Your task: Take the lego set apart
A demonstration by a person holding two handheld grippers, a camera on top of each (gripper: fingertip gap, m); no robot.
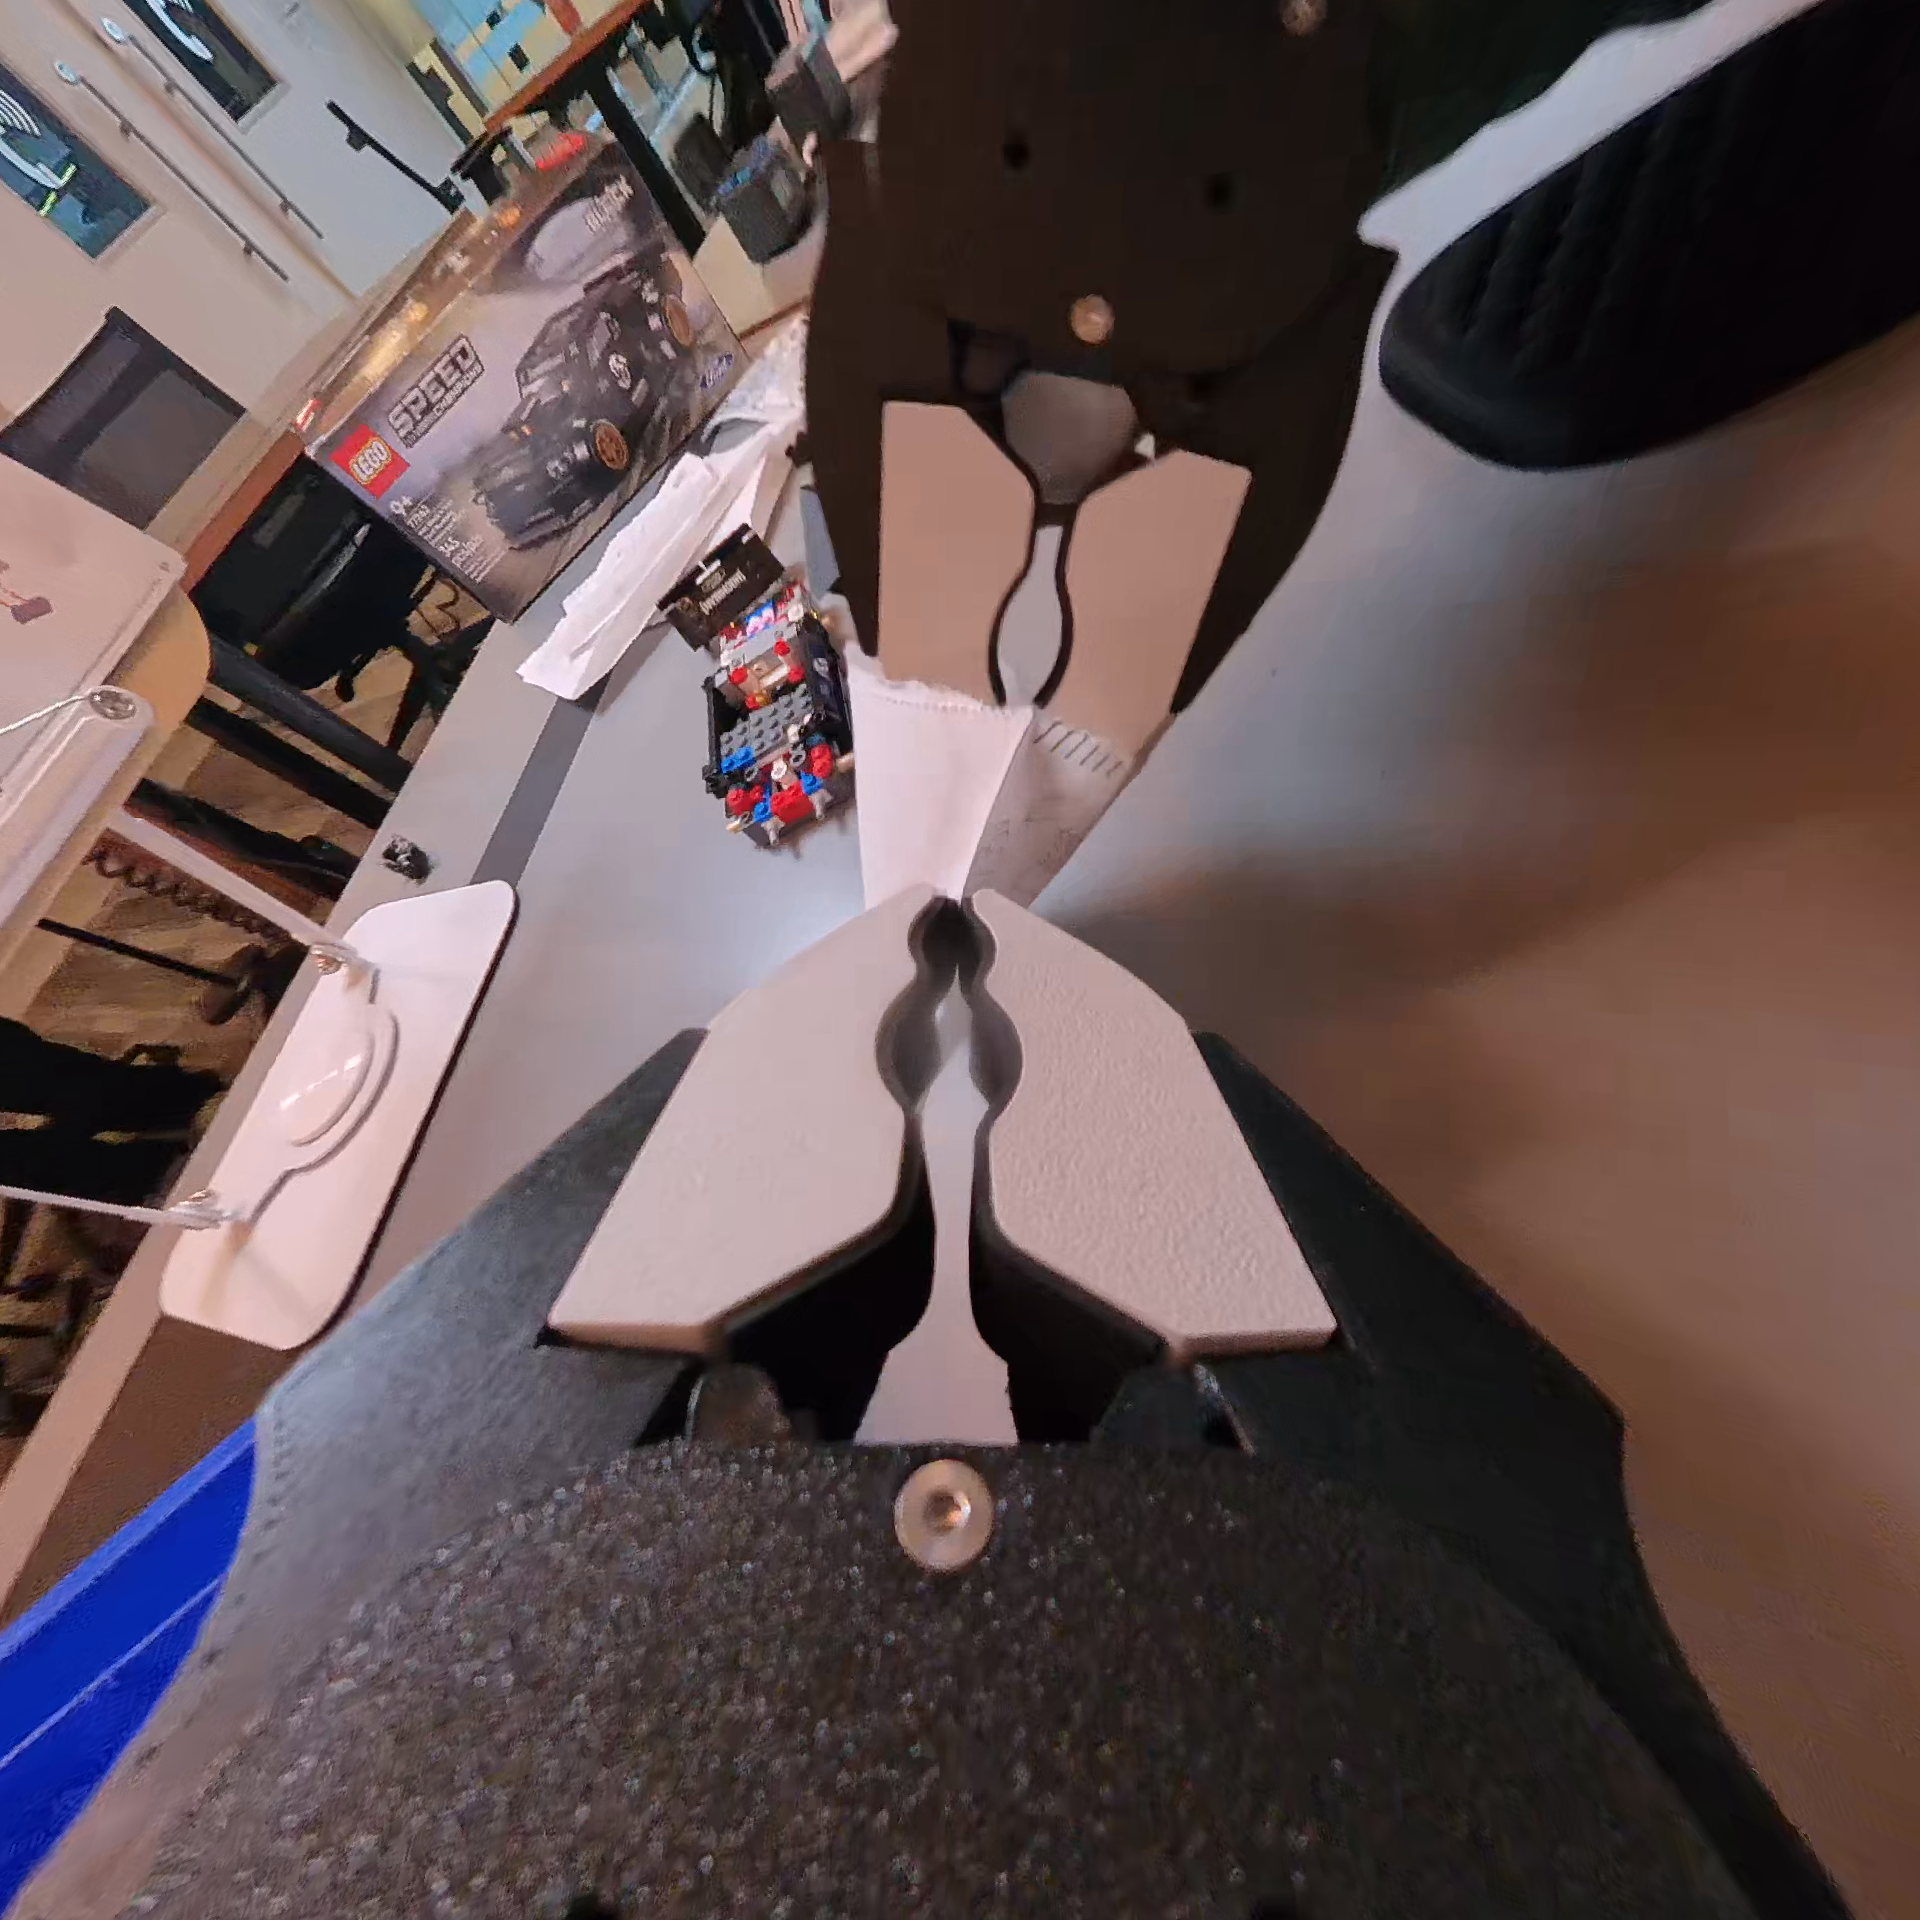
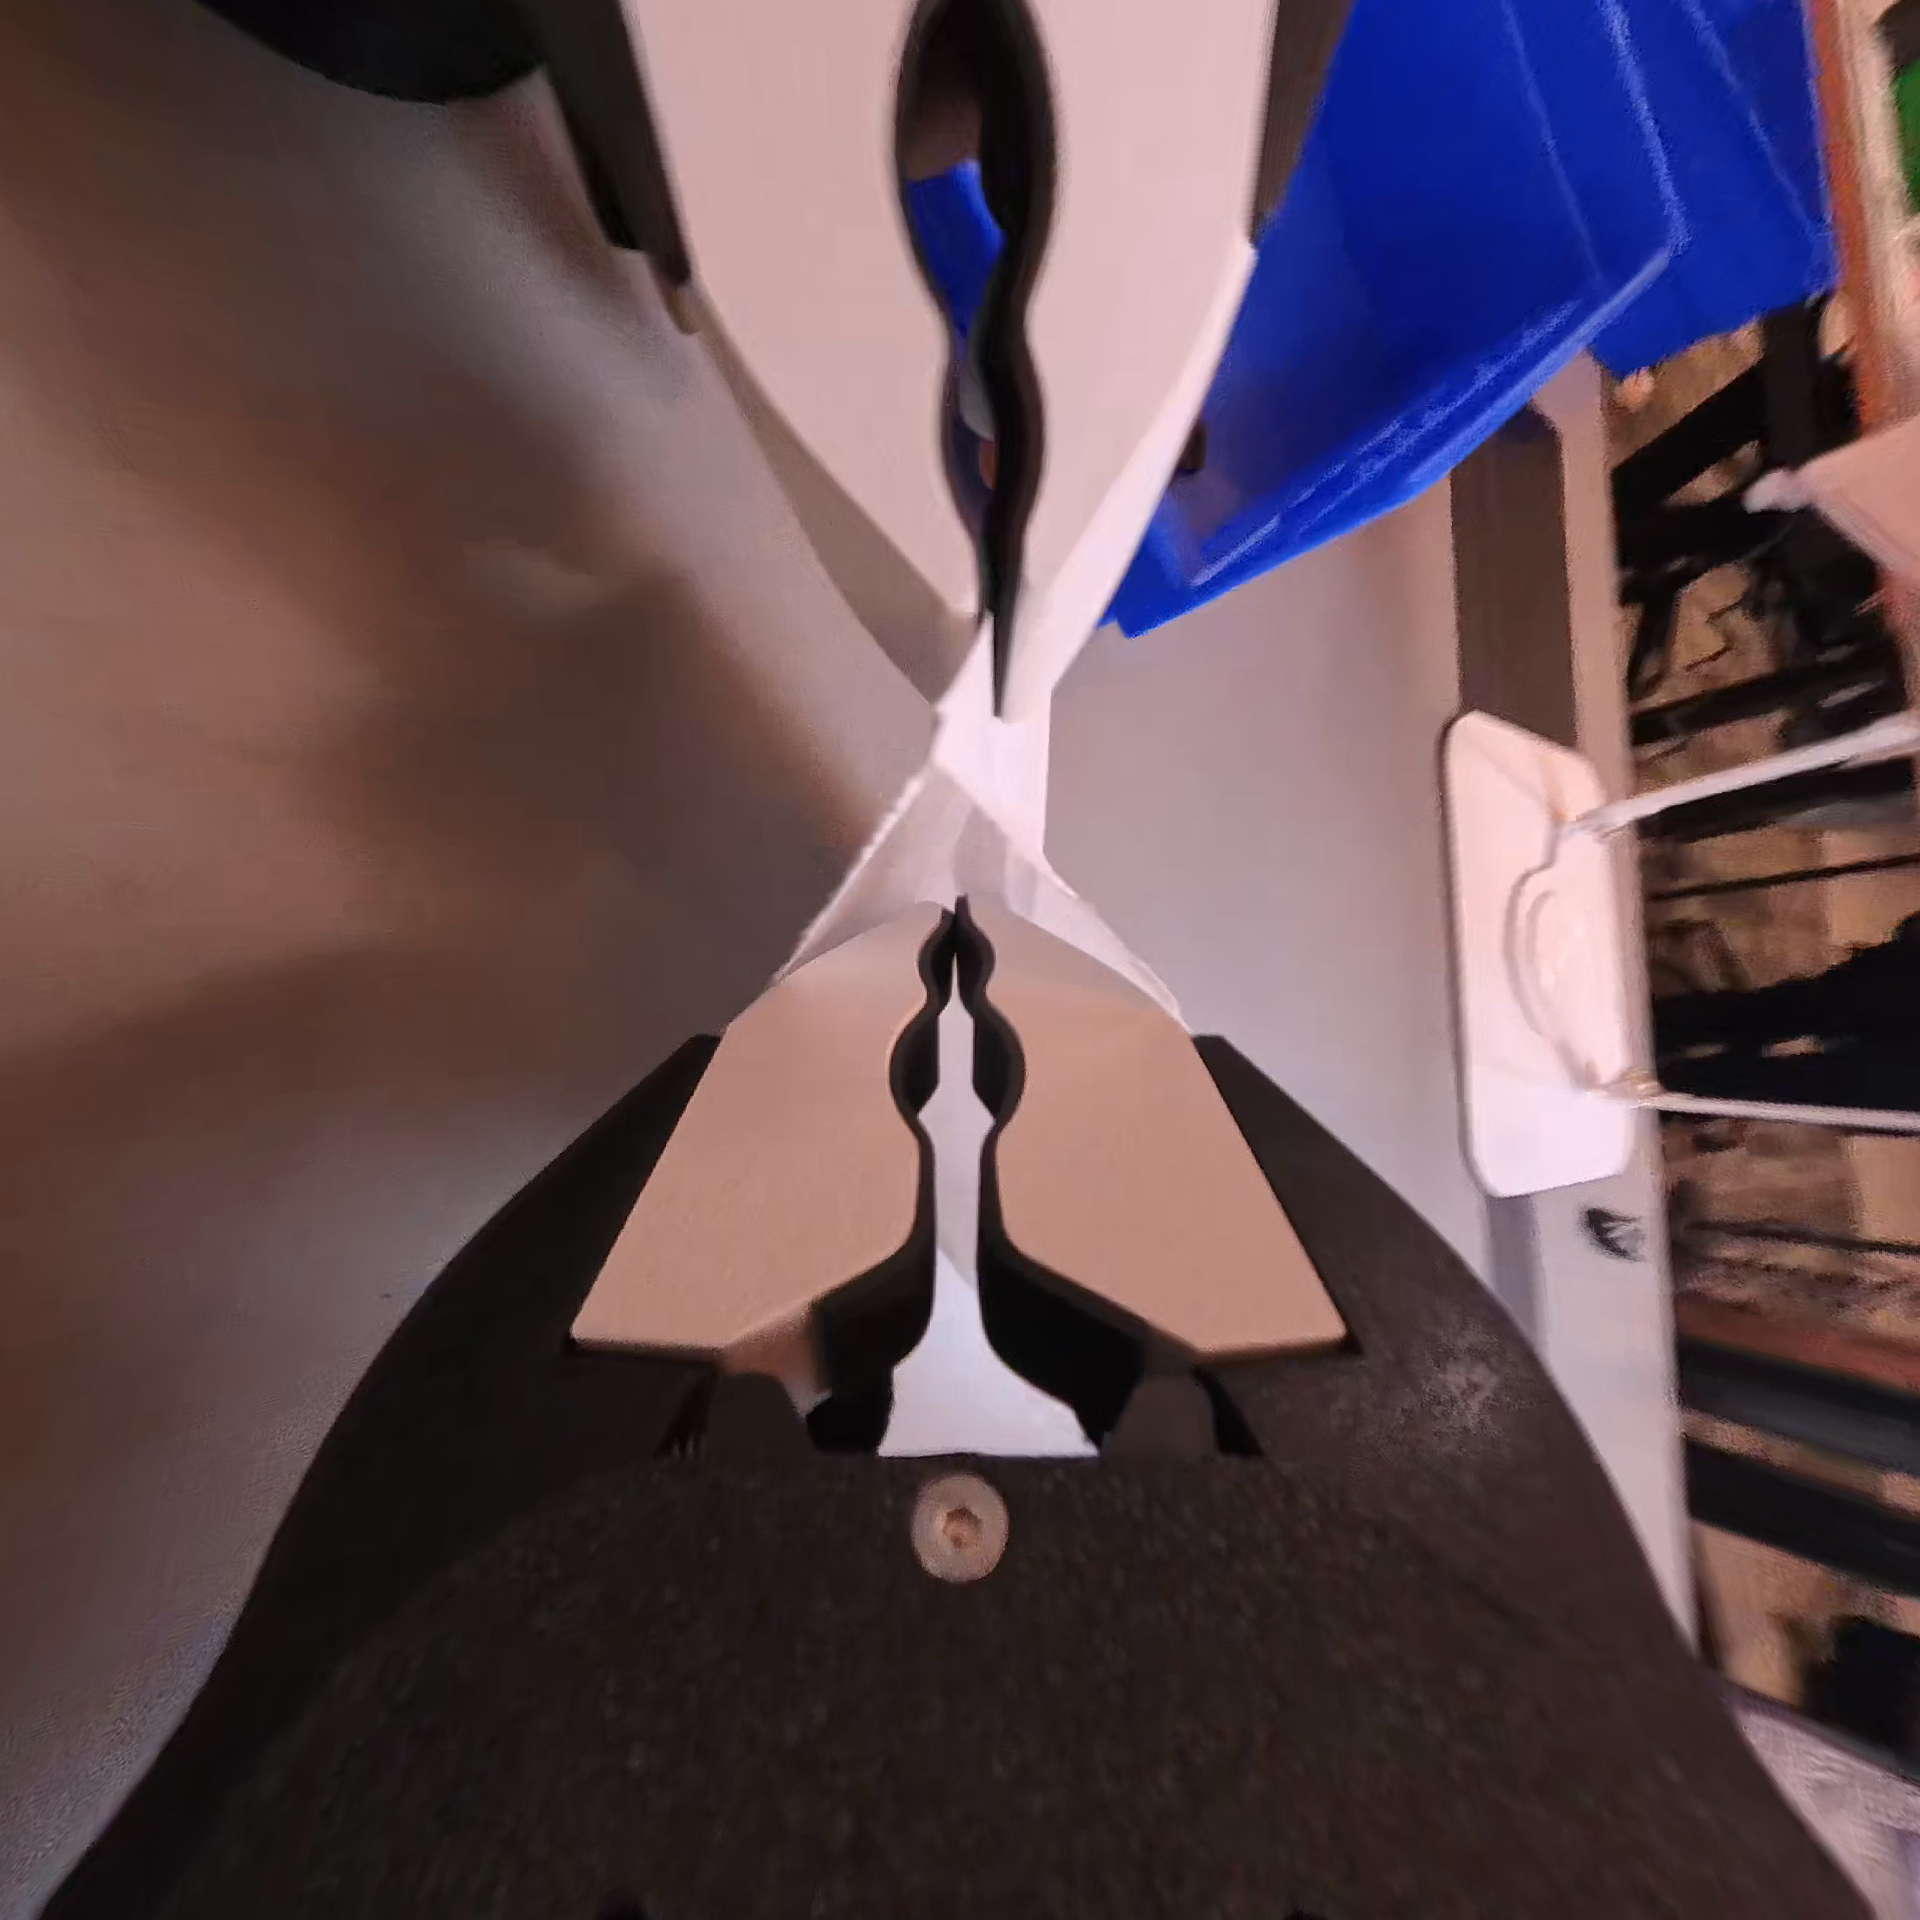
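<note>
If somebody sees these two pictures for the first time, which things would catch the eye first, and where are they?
First, the two tongs facing each other tip to tip, the left tongs and the right tongs, both shut on one white paper bag stretched between them above the grey table. Next, the partly stripped lego car lies beyond on the table, before its box. A bright blue bin sits behind the left tongs.

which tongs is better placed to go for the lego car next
Probably left. The left tongs face the lego car ahead on the table; the right tongs face away from it. Both are shut on the white paper.
</note>
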